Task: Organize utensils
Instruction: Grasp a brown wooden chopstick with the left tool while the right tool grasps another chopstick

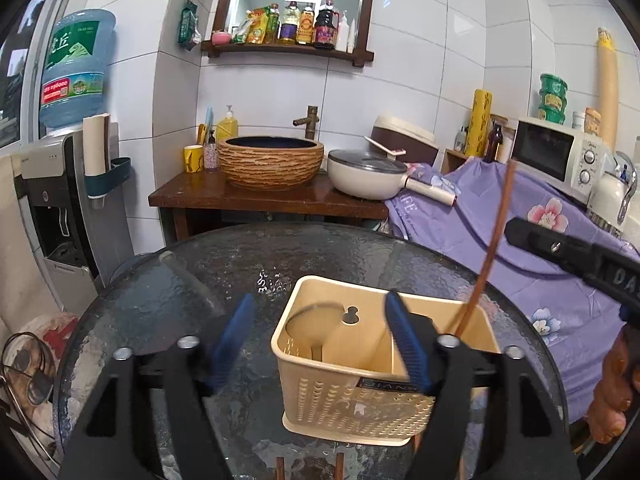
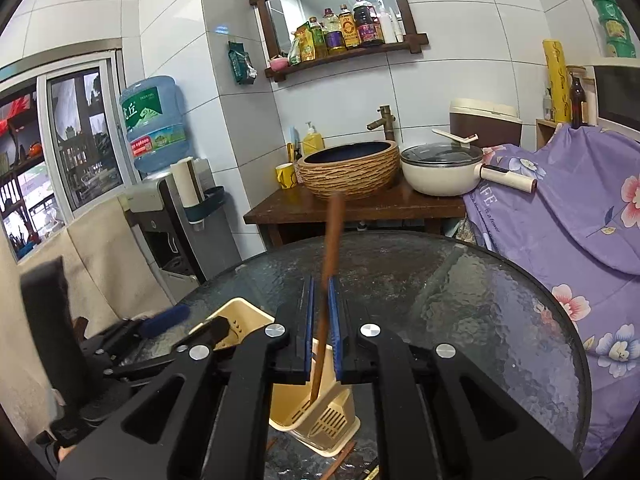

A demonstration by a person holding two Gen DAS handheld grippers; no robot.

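Chopstick, pinched by the right gripper, has its tip in the beige holder near the table edge, the left gripper wide, more chopsticks still lying beside it.

Our left gripper has black arms, blue ribbed pads and shiny round screws. Our right gripper looks the same, with white letters showing at three o'clock.

Kitchen corner behind a round glass table

A woven-look basin and lidded cream pan sit on a wooden counter; bottles line the mirror shelf; a purple floral cloth lies under a microwave.
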